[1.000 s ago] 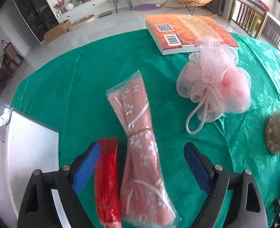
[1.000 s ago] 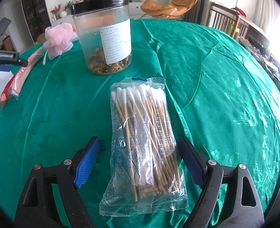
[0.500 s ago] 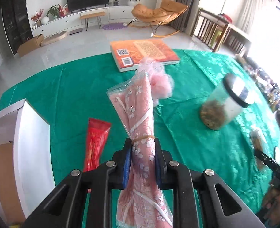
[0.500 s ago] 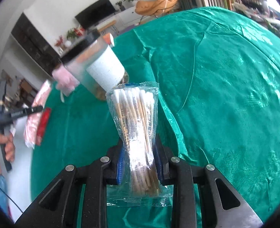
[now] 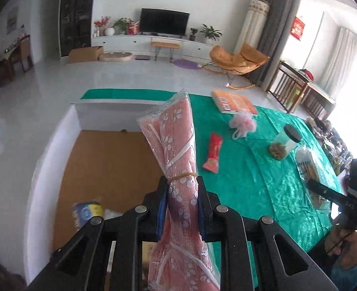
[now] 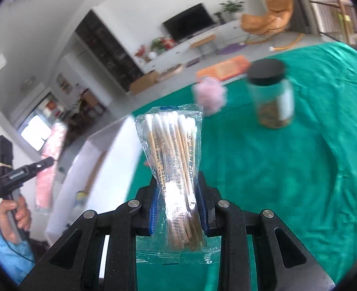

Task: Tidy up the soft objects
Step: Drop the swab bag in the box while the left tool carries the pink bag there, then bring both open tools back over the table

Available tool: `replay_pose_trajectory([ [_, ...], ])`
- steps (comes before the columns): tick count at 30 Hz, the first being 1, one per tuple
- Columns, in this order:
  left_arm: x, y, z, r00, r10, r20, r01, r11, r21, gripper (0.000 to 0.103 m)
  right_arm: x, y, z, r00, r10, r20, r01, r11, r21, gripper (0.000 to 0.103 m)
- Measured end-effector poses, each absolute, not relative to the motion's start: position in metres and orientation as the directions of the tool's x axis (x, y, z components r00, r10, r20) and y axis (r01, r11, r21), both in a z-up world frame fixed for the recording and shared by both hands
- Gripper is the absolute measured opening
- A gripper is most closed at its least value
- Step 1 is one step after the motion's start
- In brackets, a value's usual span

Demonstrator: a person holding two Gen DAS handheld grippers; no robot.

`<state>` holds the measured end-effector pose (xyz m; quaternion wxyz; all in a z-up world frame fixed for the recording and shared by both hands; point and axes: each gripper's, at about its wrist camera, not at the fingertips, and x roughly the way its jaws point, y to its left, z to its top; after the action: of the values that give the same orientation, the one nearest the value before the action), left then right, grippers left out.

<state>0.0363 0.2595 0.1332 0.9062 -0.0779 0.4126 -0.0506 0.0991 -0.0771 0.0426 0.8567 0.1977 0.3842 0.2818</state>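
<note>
Left hand-held gripper (image 5: 181, 208) clamps my pink flowered bundle (image 5: 176, 160) in its clear wrap, just below the rubber band; bundle lifted over the open cardboard box (image 5: 101, 160) left of the green surface (image 5: 263, 169). Right hand-held gripper (image 6: 177, 209) pinches the cotton swab pack (image 6: 173, 150) at its waist, raised above the surface. Red packet (image 5: 213, 155), pink bath pouf (image 5: 242, 122), lidded jar (image 5: 285, 143) and orange book (image 5: 234, 101) lie farther out.

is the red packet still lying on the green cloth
Yes, the red packet lies flat on the green cloth, between the box and the pink bath pouf.
</note>
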Motion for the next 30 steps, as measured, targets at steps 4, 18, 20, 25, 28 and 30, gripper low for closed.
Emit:
replay_pose_trajectory([
  [4,0.014,0.293,0.109,0.636,0.071,-0.768,-0.148,0.988,-0.031,0.059,0.09,0.042,0.069,0.359,0.793,-0.492,-0.492,0.609,0.622,0.03],
  [18,0.019,0.264,0.08,0.673,0.256,-0.693,-0.179,0.967,0.183,0.103,0.107,0.012,0.002,0.563,0.463,-0.684,-0.388,0.879,0.276,0.079],
  [20,0.024,0.25,0.08,0.677,0.255,-0.691,-0.16,0.967,0.2,0.103,0.11,-0.029,-0.019,0.578,0.398,-0.712,-0.303,0.915,0.265,0.079],
  [25,0.029,0.226,0.085,0.683,0.28,-0.674,-0.131,0.955,0.265,0.103,0.109,-0.105,-0.058,0.59,0.283,-0.757,-0.119,0.957,0.265,0.079],
  [28,0.029,0.214,0.09,0.69,0.289,-0.663,-0.118,0.949,0.291,0.103,0.104,-0.132,-0.072,0.593,0.238,-0.77,-0.056,0.965,0.255,0.079],
  [30,0.028,0.208,0.093,0.694,0.297,-0.656,-0.112,0.945,0.309,0.103,0.096,-0.144,-0.08,0.595,0.215,-0.774,-0.033,0.969,0.244,0.079],
])
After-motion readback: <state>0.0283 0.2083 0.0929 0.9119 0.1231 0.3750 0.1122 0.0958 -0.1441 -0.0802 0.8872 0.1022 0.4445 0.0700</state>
